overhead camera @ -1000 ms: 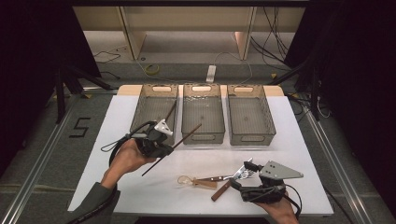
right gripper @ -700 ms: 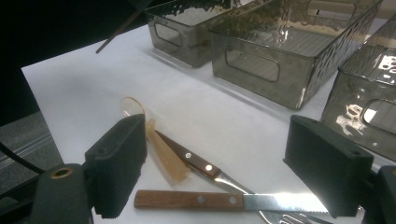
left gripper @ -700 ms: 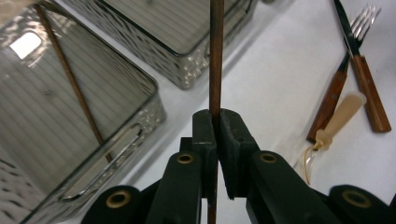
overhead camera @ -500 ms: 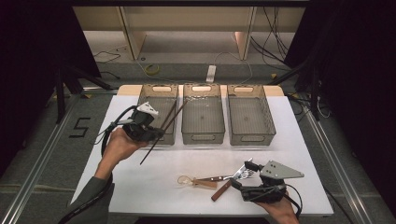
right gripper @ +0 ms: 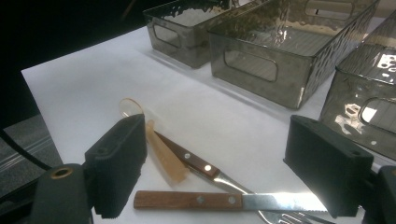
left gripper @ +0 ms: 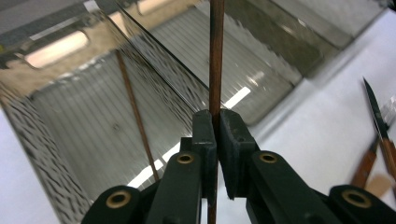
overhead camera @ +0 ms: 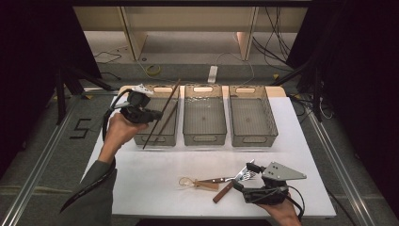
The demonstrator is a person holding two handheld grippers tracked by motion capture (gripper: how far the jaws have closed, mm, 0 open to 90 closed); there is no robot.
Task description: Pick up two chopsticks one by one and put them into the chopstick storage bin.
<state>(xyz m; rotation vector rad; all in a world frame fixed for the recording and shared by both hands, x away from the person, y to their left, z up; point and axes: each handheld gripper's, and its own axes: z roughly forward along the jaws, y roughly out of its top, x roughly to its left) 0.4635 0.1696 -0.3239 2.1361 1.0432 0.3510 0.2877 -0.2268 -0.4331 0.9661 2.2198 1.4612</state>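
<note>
My left gripper point(overhead camera: 151, 114) hangs over the front of the left mesh bin point(overhead camera: 149, 140), shut on a dark wooden chopstick point(overhead camera: 170, 96) that slants across the bin. In the left gripper view the chopstick point(left gripper: 216, 70) runs straight up from between the closed jaws. A second chopstick point(left gripper: 135, 112) lies inside that bin. My right gripper point(overhead camera: 241, 177) rests open near the table's front right, its pads point(right gripper: 116, 163) on either side of a wood-handled knife point(right gripper: 187, 199). A second wood-handled utensil point(right gripper: 187, 156) and a pale wooden spoon point(right gripper: 161, 151) lie just beyond it.
Three mesh bins stand side by side at the back; the middle bin point(overhead camera: 204, 137) and right bin point(overhead camera: 254, 139) look bare inside. A fork point(overhead camera: 244, 173) lies by the right gripper. The white table point(overhead camera: 141, 183) is ringed by dark floor and cables.
My left gripper has carried the chopstick from the middle of the table back and left, to over the left bin. The right gripper has stayed put.
</note>
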